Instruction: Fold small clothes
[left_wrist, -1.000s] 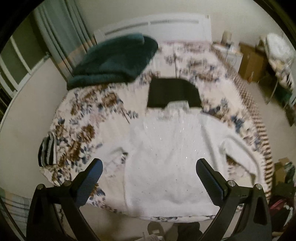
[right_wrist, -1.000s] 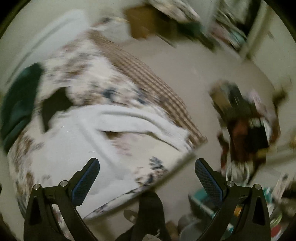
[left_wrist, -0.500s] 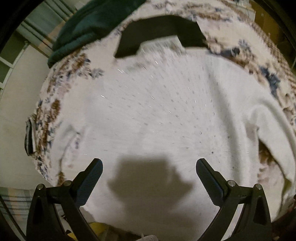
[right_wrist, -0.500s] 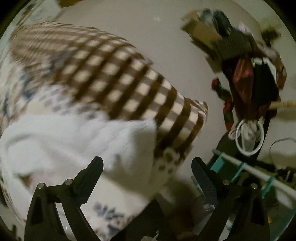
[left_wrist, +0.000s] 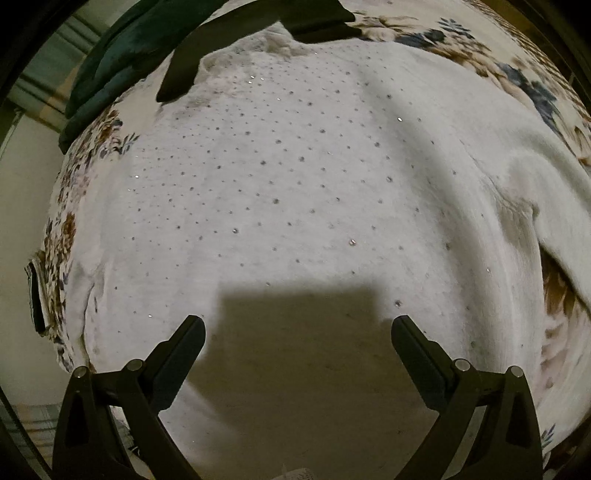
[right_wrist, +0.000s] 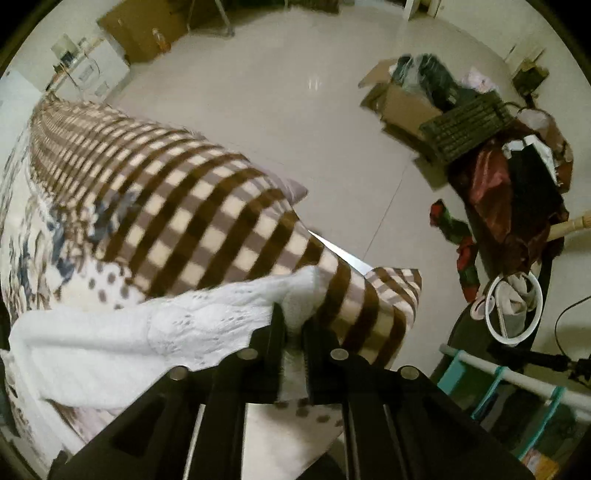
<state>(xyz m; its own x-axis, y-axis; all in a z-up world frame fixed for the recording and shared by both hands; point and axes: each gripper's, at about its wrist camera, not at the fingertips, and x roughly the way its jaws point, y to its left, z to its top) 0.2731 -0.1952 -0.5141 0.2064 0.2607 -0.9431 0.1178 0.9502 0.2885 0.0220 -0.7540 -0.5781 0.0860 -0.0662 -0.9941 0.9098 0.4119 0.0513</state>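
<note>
A white knitted sweater (left_wrist: 295, 184) dotted with small rhinestones lies spread flat on the floral bed cover (left_wrist: 517, 81). My left gripper (left_wrist: 298, 323) hangs open close above the sweater's lower body, casting a square shadow on it, with nothing between its fingers. In the right wrist view the sweater's sleeve (right_wrist: 166, 332) stretches toward the corner of the bed. My right gripper (right_wrist: 293, 314) is closing its jaws on the cuff end of that sleeve, and white knit fills the narrow gap between the pads.
A black garment (left_wrist: 258, 26) lies beyond the sweater's collar, beside a dark green blanket (left_wrist: 122, 48). A brown checked blanket (right_wrist: 184, 206) hangs over the bed's edge. On the floor are a cardboard box (right_wrist: 399, 99), a clothes heap (right_wrist: 517, 192) and a white rail (right_wrist: 517, 376).
Both grippers dropped from high above the bed to just over the sweater. The right one swung to the sleeve end and its jaws went from wide to pinching the cuff. The left stayed open.
</note>
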